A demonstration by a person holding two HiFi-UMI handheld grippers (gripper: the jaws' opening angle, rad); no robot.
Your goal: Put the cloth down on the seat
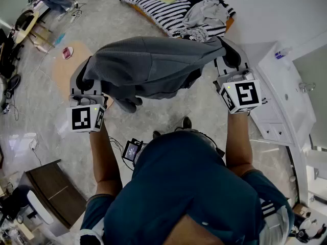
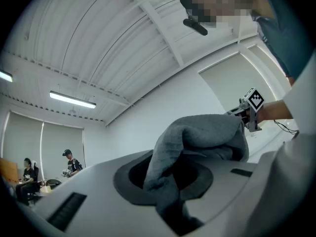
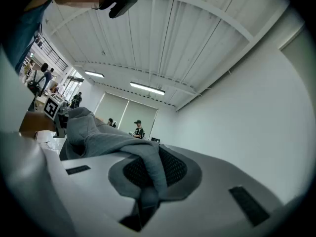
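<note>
**Colleague:** Where is the cloth?

**Operator:** I hold the grey cloth [image 1: 148, 65] in the air, stretched between my two grippers above the floor [image 1: 204, 111]. It does not touch the striped seat [image 1: 148, 4] ahead of me.

**Colleague:** And the jaws?

**Operator:** My left gripper [image 2: 170, 201] is clamped on one end of the cloth. My right gripper [image 3: 143, 201] is clamped on the other end. The fabric between them sags in loose folds.

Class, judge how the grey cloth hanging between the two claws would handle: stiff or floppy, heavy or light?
Probably floppy: the grey cloth sags and folds between the left claw and right claw. Likely light: small pinches carry it.
</note>
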